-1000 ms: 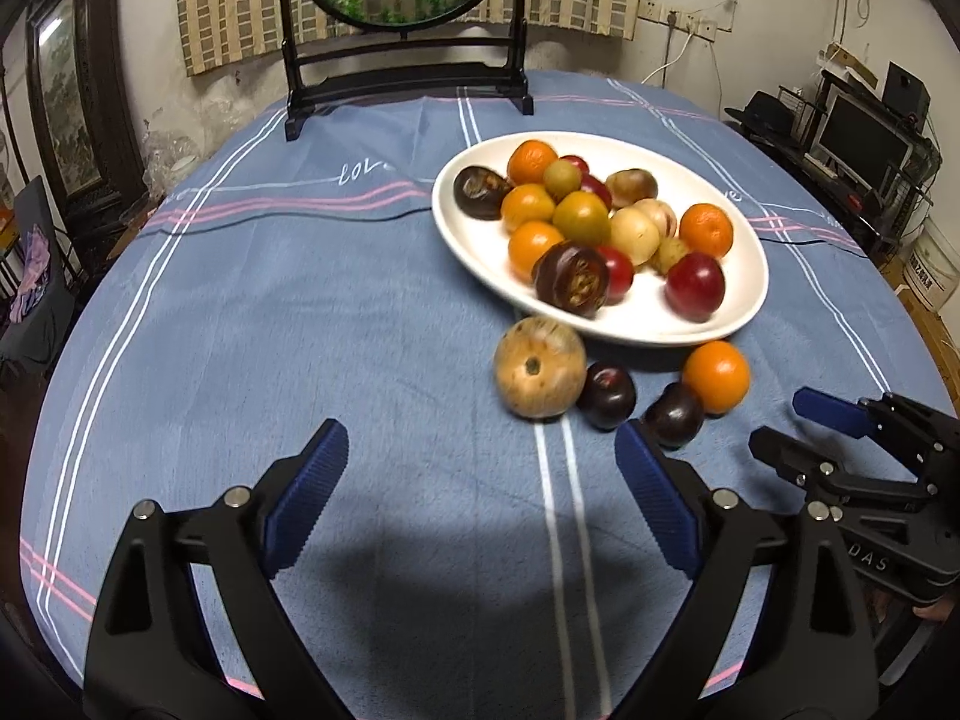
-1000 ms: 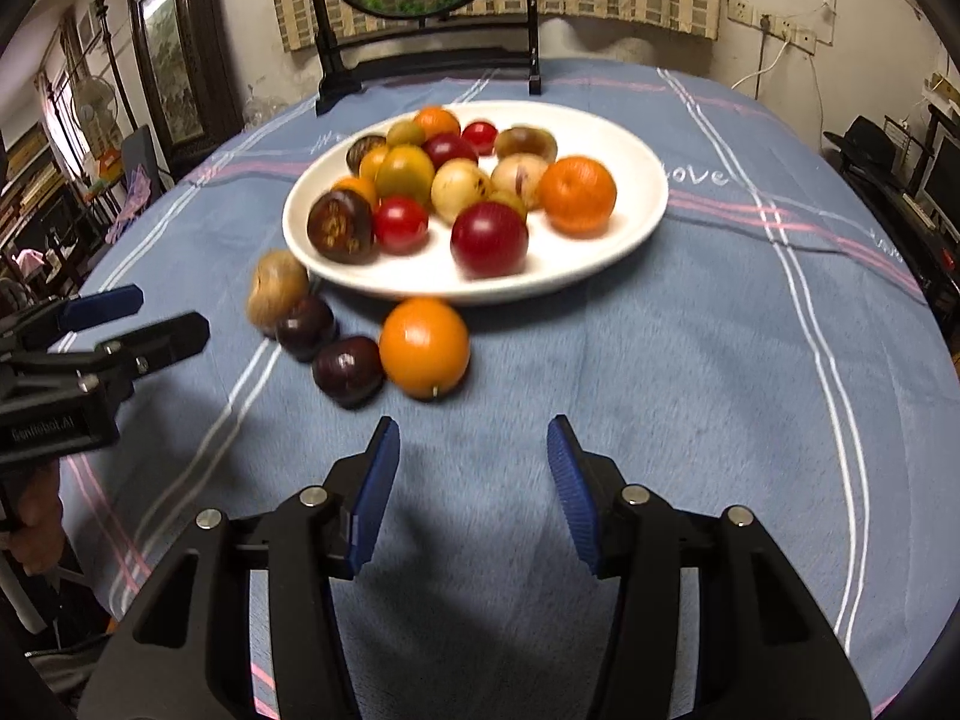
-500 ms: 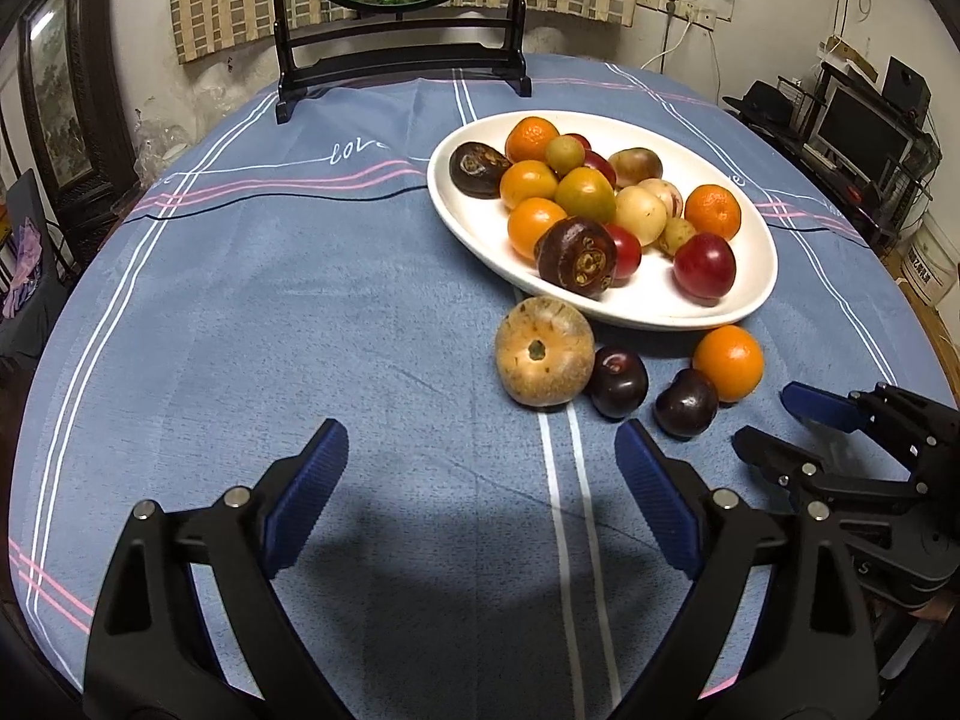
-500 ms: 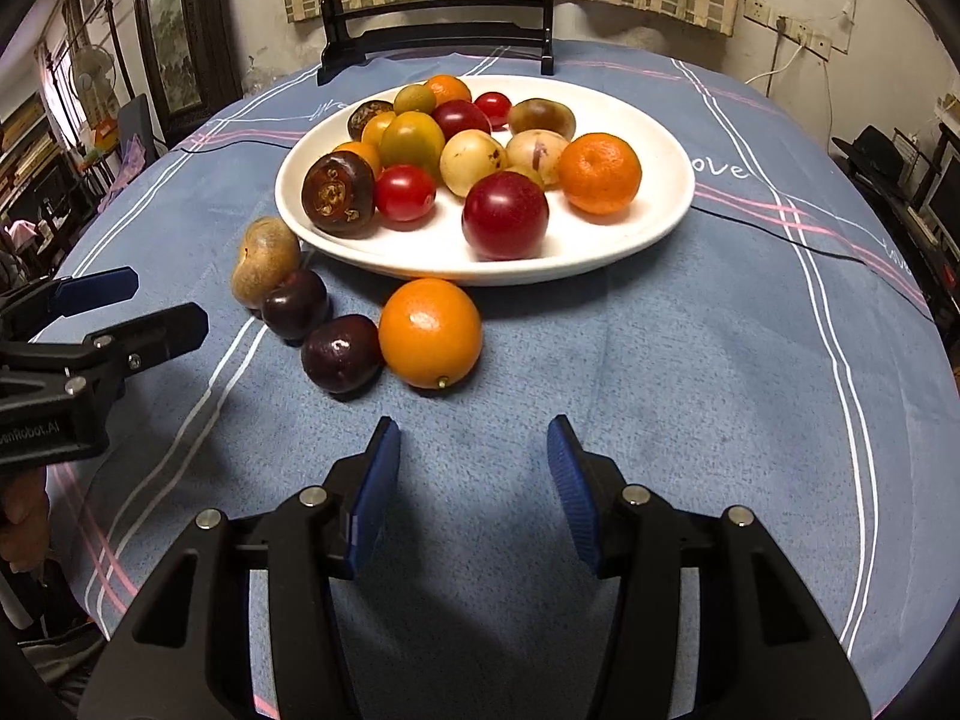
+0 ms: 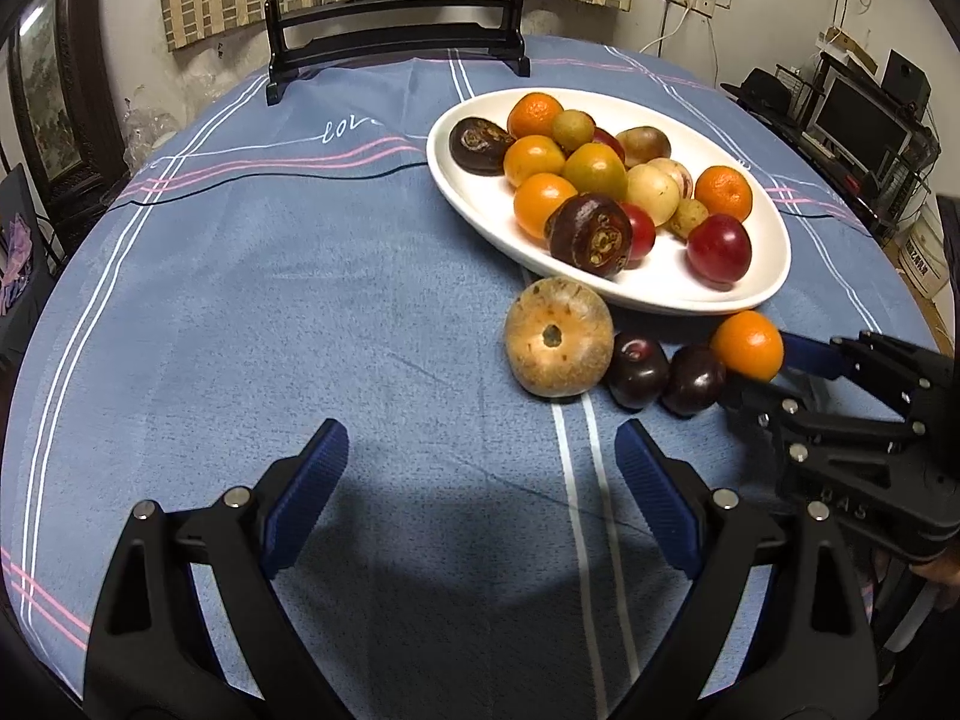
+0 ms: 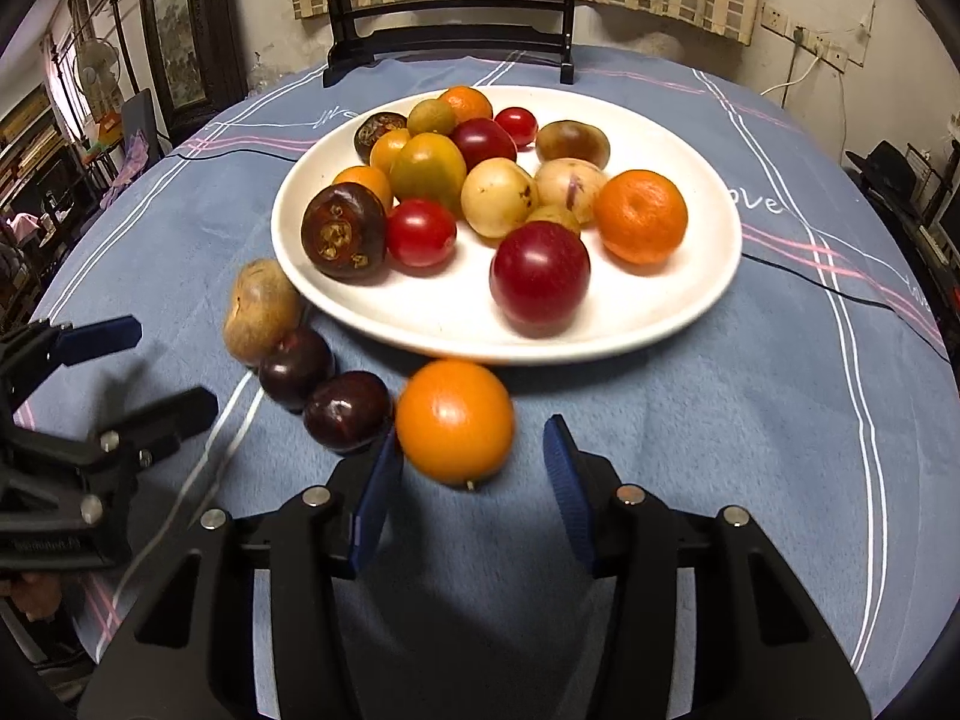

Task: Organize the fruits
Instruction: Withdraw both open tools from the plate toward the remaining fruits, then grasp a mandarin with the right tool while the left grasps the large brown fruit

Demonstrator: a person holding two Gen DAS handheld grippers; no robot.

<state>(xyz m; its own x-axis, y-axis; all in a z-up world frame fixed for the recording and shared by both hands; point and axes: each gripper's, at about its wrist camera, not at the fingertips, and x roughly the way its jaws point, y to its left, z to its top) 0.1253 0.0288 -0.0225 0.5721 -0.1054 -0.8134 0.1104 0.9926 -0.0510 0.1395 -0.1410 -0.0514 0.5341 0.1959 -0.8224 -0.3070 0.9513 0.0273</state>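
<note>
You hold both tools tipped down over the blue tablecloth (image 5: 300,300); the big white plate (image 6: 690,300) is the thing to go by. Your right gripper (image 6: 471,468) reaches in just in front of the plate, and its jaws are closing with the loose orange (image 6: 454,420) between them; the left blue pad is right at the orange's side, and the right pad still has a gap. Your left gripper (image 5: 480,474) hangs further back from the plate, its jaws wide apart with only cloth between them.

The plate is full of fruit: oranges, red plums, pale yellow ones and two dark brown ones. In front of the plate, in a row beside the orange, lie two dark plums (image 6: 347,411) and a brown round fruit (image 5: 558,336), all touching; the nearest plum sits just beside your right tool's left finger. Behind the plate stands a black wooden stand (image 5: 396,30).
</note>
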